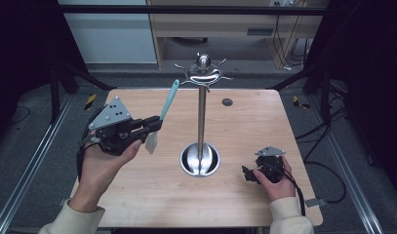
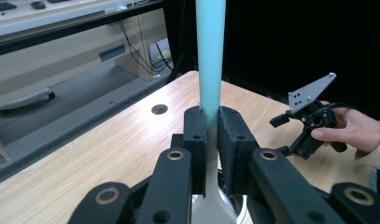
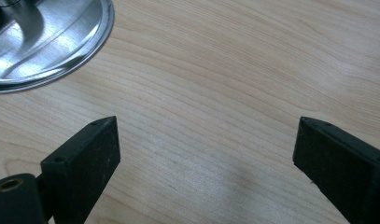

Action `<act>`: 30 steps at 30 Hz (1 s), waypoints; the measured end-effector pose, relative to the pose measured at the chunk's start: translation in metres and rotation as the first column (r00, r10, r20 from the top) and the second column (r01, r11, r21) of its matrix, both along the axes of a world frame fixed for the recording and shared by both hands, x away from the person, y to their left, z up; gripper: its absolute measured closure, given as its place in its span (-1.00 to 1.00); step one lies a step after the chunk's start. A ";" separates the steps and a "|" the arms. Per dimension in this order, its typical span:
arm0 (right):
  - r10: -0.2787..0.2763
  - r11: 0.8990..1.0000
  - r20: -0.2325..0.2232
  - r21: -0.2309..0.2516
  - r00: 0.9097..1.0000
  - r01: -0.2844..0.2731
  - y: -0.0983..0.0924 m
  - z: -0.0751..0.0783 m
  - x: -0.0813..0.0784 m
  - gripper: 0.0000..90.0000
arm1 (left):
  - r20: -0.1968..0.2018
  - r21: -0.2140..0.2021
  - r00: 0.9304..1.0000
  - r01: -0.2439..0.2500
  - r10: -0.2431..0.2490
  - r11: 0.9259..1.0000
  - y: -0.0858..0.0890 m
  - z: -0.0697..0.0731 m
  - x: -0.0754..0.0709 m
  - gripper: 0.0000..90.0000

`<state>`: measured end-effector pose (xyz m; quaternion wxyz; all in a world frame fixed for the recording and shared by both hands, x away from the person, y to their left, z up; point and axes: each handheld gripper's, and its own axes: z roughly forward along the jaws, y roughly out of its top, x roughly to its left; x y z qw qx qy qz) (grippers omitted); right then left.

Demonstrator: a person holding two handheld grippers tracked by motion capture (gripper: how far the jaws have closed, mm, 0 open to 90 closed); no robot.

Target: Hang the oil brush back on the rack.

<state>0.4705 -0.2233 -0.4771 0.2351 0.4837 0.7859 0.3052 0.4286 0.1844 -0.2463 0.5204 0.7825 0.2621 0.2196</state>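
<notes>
A spatula with a teal handle (image 1: 169,99) and a white blade (image 1: 151,143) is clamped in my left gripper (image 1: 157,124), which hovers over the left half of the table. In the left gripper view both pads squeeze the handle (image 2: 210,56) just above the white blade, the handle rising upright. A steel utensil stand (image 1: 201,105) with hooks on top (image 1: 202,73) and a round dish base (image 1: 200,160) rises mid-table. My right gripper (image 1: 248,174) rests at the right front of the table, jaws wide apart over bare wood (image 3: 206,135); the stand's base (image 3: 47,42) lies just beyond.
The wooden table (image 1: 137,195) has a small dark grommet hole (image 1: 227,102) behind the stand. Metal rails run along the floor on both sides, and cables lie on the right. The other hand with its gripper (image 2: 309,116) appears in the left gripper view.
</notes>
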 end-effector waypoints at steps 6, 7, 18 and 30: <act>0.000 1.000 0.003 -0.001 1.000 0.000 0.000 0.000 0.000 -0.82 | -0.007 0.004 1.000 0.002 -0.002 1.000 -0.002 -0.001 0.002 0.82; -0.001 1.000 0.004 -0.003 1.000 0.001 0.000 0.000 0.000 -0.82 | -0.007 0.005 1.000 0.002 -0.002 1.000 -0.003 -0.001 0.002 0.82; 0.001 1.000 0.003 0.000 1.000 -0.001 0.000 0.000 0.000 -0.82 | -0.031 0.012 0.999 0.012 -0.012 1.000 -0.009 -0.003 0.009 0.82; 0.003 1.000 0.002 0.000 1.000 -0.003 0.000 0.000 0.000 -0.82 | -0.049 0.014 0.999 0.023 -0.022 1.000 -0.012 -0.006 0.016 0.82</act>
